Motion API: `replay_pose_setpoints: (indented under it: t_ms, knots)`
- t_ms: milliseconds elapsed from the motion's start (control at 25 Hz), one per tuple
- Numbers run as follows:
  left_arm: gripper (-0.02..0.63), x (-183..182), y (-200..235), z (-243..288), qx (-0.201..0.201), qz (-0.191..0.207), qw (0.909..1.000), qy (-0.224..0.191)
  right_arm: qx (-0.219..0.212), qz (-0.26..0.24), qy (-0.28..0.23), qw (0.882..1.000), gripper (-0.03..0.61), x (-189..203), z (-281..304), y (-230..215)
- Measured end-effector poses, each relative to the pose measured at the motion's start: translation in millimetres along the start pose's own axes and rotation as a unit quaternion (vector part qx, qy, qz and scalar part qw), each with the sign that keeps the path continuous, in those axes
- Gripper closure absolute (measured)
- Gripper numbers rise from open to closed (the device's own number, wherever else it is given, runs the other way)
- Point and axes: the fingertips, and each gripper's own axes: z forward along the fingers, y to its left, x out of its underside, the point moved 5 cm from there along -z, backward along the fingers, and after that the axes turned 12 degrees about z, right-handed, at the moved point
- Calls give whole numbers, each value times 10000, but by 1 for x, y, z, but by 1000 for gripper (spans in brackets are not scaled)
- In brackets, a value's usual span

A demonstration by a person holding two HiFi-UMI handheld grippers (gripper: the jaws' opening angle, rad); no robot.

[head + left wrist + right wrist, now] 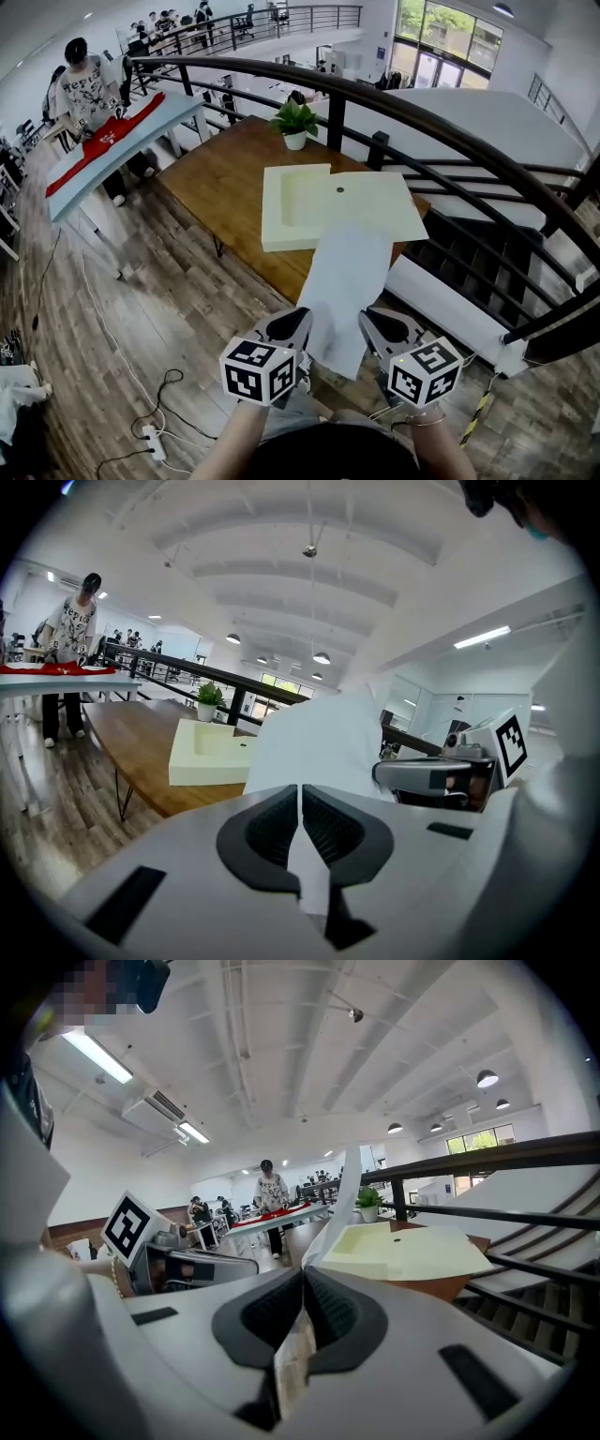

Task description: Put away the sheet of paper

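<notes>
A white sheet of paper (345, 291) hangs in the air between both grippers, its far end reaching over the near edge of a pale yellow open folder (366, 202) on the wooden table (220, 183). My left gripper (302, 330) is shut on the sheet's near left edge, and the paper (314, 742) rises from its closed jaws. My right gripper (367, 330) is shut on the near right edge; the sheet (339, 1208) stands edge-on above its jaws, with the folder (403, 1251) beyond.
A potted plant (296, 122) stands at the table's far edge. A dark curved railing (450, 127) runs behind and to the right of the table, with stairs below. At far left a person (86, 84) stands by a light table (122, 141) with red cloth. Cables lie on the floor (155, 412).
</notes>
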Motion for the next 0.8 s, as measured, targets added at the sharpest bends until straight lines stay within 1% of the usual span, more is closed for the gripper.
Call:
replay_pose_setpoints:
  t_ms: [200, 280, 440, 800]
  knots:
    - [586, -20, 31, 25, 72, -58, 9999, -90, 128, -113, -93, 9998, 548, -30, 27, -8]
    - [586, -29, 42, 34, 122, -25, 9999, -109, 163, -113, -157, 9997, 548, -39, 36, -10]
    - [586, -42, 61, 52, 195, 31, 9998, -74, 245, 11, -305, 9992, 548, -55, 54, -24]
    - [586, -57, 119, 87, 239, -63, 9997, 36, 465, 228, -278, 9983, 548, -79, 104, -58]
